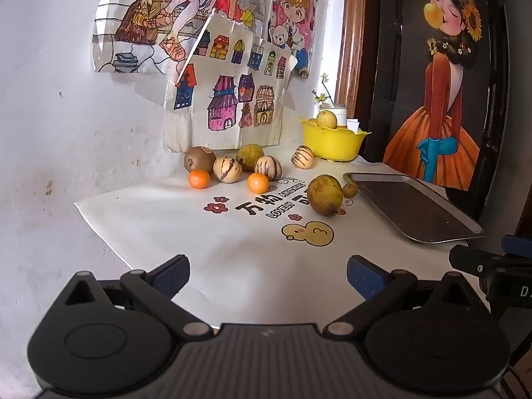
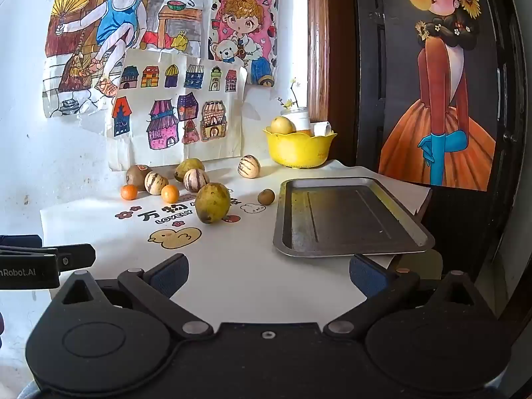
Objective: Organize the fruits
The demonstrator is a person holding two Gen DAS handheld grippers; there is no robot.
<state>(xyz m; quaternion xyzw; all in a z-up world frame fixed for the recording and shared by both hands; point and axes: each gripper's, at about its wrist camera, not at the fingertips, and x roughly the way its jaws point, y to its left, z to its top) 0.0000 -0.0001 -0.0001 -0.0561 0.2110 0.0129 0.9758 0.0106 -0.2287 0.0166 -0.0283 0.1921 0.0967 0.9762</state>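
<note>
Both grippers, left gripper [image 1: 267, 274] and right gripper [image 2: 267, 274], hang wide open holding nothing, fruits loose well ahead of them, so honestly the big pear [image 2: 212, 202] nearest the right one could roll away from the tray [image 2: 412, 229] if nudged.

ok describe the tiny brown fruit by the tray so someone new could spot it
Start at the metal tray on the white table. Just off its far left corner sits the small brown fruit, alone. It is far smaller than the big green-yellow fruit to its left, and unstriped.
</note>
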